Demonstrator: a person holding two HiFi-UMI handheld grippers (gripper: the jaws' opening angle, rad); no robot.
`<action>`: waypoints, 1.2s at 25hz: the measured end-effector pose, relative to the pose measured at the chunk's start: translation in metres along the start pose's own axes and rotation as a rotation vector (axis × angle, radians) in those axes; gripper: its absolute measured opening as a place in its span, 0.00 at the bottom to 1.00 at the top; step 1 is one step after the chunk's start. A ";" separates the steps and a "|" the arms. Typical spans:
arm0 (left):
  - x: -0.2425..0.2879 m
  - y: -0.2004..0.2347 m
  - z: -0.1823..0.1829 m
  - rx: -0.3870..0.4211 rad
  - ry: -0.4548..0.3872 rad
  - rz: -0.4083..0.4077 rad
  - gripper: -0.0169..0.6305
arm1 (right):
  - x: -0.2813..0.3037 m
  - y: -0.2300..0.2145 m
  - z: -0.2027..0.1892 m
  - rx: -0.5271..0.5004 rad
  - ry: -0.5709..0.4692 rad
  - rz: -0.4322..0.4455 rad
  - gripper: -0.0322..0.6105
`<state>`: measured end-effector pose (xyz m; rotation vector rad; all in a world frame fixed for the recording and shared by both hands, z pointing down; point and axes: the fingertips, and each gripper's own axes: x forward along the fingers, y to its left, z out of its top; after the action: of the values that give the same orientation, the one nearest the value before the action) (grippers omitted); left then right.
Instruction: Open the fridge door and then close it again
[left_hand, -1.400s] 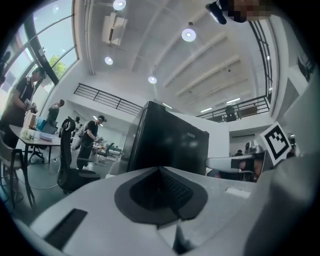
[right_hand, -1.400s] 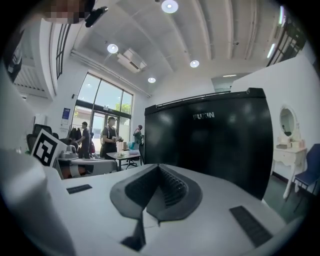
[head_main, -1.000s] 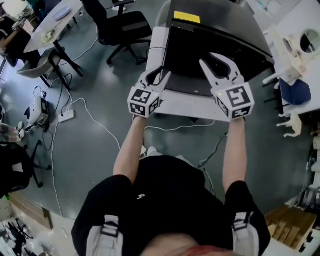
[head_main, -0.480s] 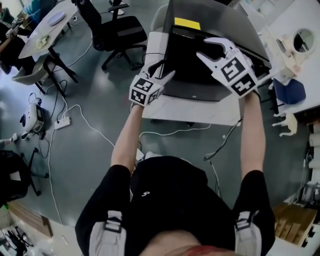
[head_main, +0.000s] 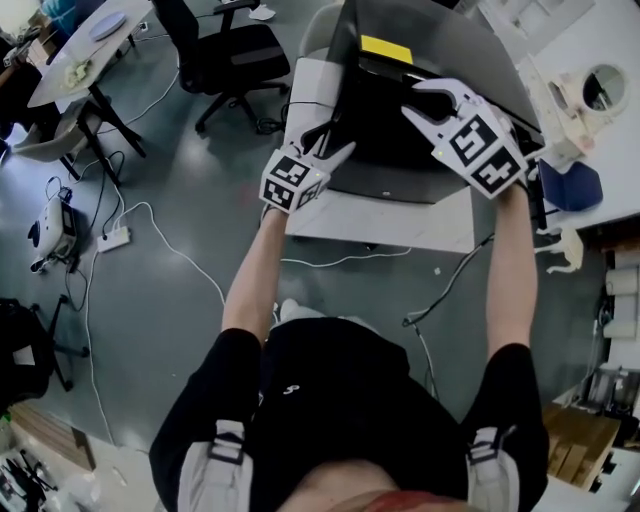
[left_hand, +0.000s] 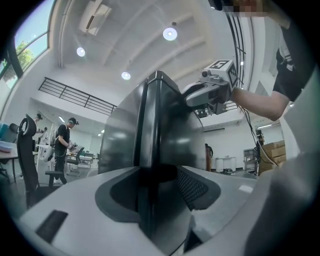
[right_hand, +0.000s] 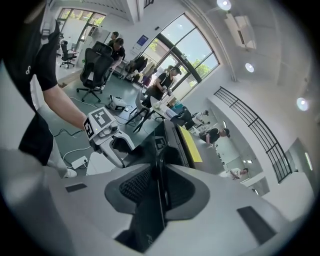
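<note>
The fridge (head_main: 450, 45) sits on a white surface (head_main: 400, 222). The left claw (head_main: 322, 150), wide but closing, straddles the left edge of its door (head_main: 385, 140). The right claw (head_main: 420, 100), narrower and closing, straddles the top edge, probably to steer the swing.

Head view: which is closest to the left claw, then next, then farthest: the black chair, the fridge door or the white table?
1. Fridge door: right at the left claw, whose jaws are closing with the door's edge between them.
2. Black chair: on the floor, upper left.
3. White table: far upper left, beyond the chair.
</note>
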<state>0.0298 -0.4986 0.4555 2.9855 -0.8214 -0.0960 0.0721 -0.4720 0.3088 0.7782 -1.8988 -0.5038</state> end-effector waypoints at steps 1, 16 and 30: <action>0.000 0.000 0.000 -0.004 -0.001 0.002 0.37 | 0.000 0.000 0.000 -0.003 0.004 0.003 0.18; -0.034 -0.035 0.003 0.016 0.003 0.006 0.32 | -0.029 0.028 0.007 -0.046 -0.062 0.067 0.17; -0.100 -0.192 -0.009 0.042 0.028 0.086 0.32 | -0.131 0.120 -0.019 -0.268 -0.174 0.119 0.19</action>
<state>0.0421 -0.2827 0.4579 2.9776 -0.9595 -0.0338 0.0945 -0.2949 0.3106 0.4553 -1.9706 -0.7533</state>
